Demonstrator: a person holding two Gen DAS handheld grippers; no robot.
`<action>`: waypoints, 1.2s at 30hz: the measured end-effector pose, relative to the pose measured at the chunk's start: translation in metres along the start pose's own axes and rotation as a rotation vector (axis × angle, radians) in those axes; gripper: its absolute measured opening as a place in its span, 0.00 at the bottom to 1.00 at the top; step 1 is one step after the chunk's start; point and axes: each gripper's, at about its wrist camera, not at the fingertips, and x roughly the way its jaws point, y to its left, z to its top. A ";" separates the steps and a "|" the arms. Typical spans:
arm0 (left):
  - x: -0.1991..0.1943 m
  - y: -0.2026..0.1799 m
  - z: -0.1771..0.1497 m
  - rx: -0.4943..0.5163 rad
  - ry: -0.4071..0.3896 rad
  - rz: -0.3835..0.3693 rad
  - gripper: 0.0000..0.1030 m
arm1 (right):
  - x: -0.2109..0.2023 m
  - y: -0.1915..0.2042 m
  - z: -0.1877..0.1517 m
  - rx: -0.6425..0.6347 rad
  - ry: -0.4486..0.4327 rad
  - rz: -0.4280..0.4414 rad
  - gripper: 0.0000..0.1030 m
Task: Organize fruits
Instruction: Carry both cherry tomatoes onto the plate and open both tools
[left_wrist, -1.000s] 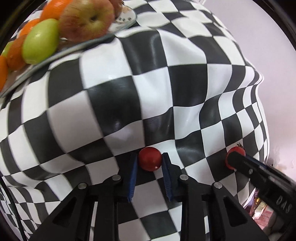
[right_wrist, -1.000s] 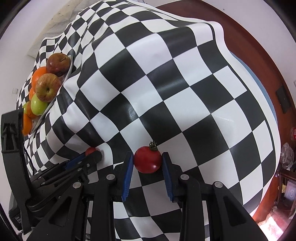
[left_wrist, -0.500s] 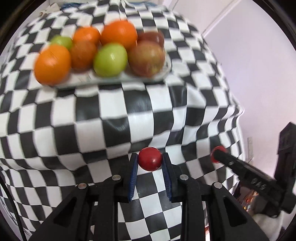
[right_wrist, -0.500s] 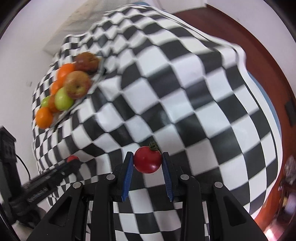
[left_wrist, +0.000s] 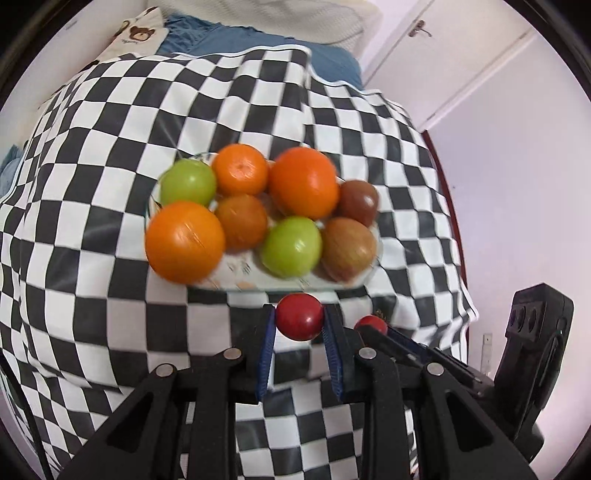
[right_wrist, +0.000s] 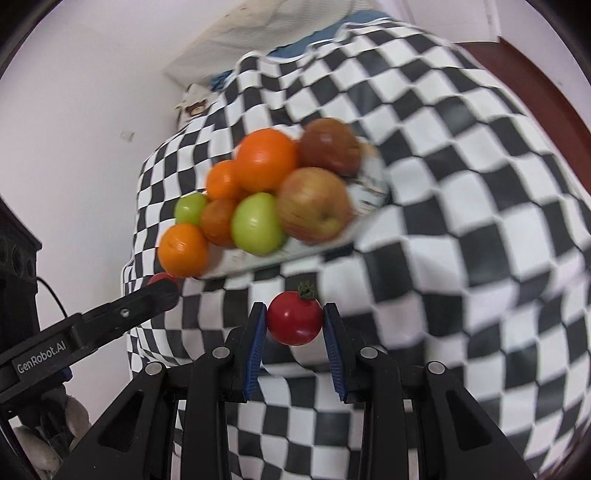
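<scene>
My left gripper (left_wrist: 299, 321) is shut on a small red tomato (left_wrist: 299, 316), held just in front of the near rim of a glass plate (left_wrist: 258, 282). The plate holds oranges (left_wrist: 184, 242), green apples (left_wrist: 290, 246) and reddish apples (left_wrist: 349, 248). My right gripper (right_wrist: 294, 325) is shut on a red tomato with a green stem (right_wrist: 294, 322), held below and in front of the same plate (right_wrist: 369, 184). The right gripper and its tomato (left_wrist: 370, 324) show just right of my left gripper. The left gripper's finger (right_wrist: 147, 299) shows at lower left in the right wrist view.
The plate stands on a table under a black-and-white checked cloth (left_wrist: 92, 155). Blue fabric and a bear-print cloth (left_wrist: 136, 35) lie behind it. A white wall and door (left_wrist: 480, 74) stand to the right. A brown table edge (right_wrist: 546, 85) shows at the right.
Both grippers have risen and swung toward the plate, each carrying its tomato. The plate has come from the upper left to the middle of both views and looks much closer.
</scene>
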 end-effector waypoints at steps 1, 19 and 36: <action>0.003 0.003 0.004 -0.006 0.004 0.005 0.22 | 0.005 0.002 0.002 -0.005 0.002 0.002 0.32; 0.051 0.020 0.032 -0.003 0.100 0.102 0.23 | 0.058 0.002 0.028 0.057 -0.027 -0.003 0.33; 0.058 0.016 0.040 -0.003 0.111 0.139 0.35 | 0.054 0.013 0.018 0.047 -0.140 -0.031 0.70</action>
